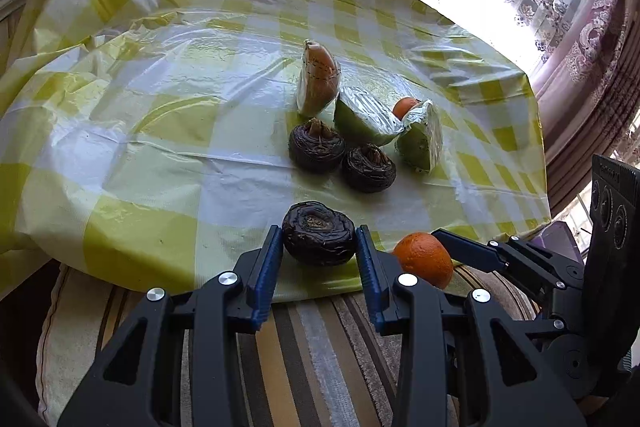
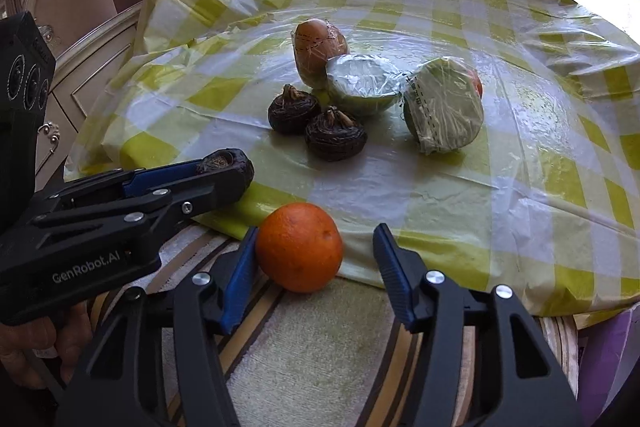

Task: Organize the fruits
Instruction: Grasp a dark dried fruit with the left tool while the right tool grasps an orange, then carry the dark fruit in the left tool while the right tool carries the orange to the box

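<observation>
the left gripper [image 1: 318,247] is clenched on a dark wrinkled fruit [image 1: 319,237] at the near edge of the table [image 1: 160,147]. the orange [image 2: 299,247] sits between the fingers of the right gripper [image 2: 316,267], touching the left pad [image 2: 240,267]; the other pad seems apart from it, so it is not yet grasped. the orange is round, without long axis, and the right hand is nearer to it.

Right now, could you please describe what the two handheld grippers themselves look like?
Both match. The left gripper and right gripper have matte black angular linkage arms with cut-out windows and silver round bolt heads at the joints. Each finger carries a ribbed blue pad. The left body bears white "GenRobot.AI" lettering and a black block with three round ports. No cables or sleeves are visible.
</observation>
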`<act>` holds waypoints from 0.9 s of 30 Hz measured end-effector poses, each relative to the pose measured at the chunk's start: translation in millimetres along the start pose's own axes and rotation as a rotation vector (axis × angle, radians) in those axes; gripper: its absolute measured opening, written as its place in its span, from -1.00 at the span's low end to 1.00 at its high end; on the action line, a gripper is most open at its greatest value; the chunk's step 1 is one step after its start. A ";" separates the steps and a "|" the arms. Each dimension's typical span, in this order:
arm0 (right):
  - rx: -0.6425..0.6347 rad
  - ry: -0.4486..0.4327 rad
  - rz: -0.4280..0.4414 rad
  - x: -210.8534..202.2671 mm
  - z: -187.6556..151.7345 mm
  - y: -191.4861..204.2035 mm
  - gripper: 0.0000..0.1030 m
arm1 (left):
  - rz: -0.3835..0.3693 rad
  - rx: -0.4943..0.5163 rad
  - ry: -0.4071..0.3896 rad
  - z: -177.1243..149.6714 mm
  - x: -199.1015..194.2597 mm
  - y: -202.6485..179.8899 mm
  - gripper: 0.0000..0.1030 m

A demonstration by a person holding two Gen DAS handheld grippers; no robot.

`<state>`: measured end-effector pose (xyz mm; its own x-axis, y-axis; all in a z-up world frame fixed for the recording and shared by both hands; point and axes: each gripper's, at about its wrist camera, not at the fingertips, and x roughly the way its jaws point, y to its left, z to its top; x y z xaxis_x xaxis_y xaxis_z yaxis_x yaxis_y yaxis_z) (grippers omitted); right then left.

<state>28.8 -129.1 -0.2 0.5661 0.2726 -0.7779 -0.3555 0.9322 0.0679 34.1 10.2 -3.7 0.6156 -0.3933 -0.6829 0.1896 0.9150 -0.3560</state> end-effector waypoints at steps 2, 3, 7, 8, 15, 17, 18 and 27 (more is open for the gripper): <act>-0.007 0.000 0.000 0.7 0.7 2.1 0.05 | 0.002 0.005 -0.001 0.0 -0.2 -0.2 -0.33; -0.010 0.000 0.003 1.0 0.9 2.7 0.01 | 0.005 0.009 -0.002 -0.1 -0.2 -0.9 -0.33; -0.016 -0.002 0.028 1.0 1.2 3.8 -0.17 | 0.006 0.011 -0.005 -0.6 -0.5 -1.1 -0.33; -0.017 -0.002 0.038 0.7 0.9 3.9 -0.20 | 0.008 0.012 -0.005 -0.6 -0.4 -0.8 -0.33; 0.019 -0.016 0.070 -4.7 -3.5 -1.7 -0.24 | 0.041 0.031 -0.013 -3.2 -2.8 -5.7 -0.33; 0.020 -0.022 0.067 -7.8 -4.9 -1.8 -0.24 | 0.054 0.046 -0.015 -3.7 -4.2 -10.2 -0.33; 0.024 -0.028 0.066 -9.9 -5.5 -2.9 -0.24 | 0.061 0.054 -0.016 -3.6 -5.1 -12.8 -0.33; 0.118 -0.055 0.063 -27.9 -10.5 -27.6 -0.25 | 0.096 0.120 -0.023 -1.2 -13.5 -37.8 -0.33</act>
<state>15.0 -164.9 13.1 0.5862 0.3410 -0.7349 -0.3033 0.9335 0.1913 17.7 -19.1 18.3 0.6523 -0.3026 -0.6950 0.2182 0.9530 -0.2101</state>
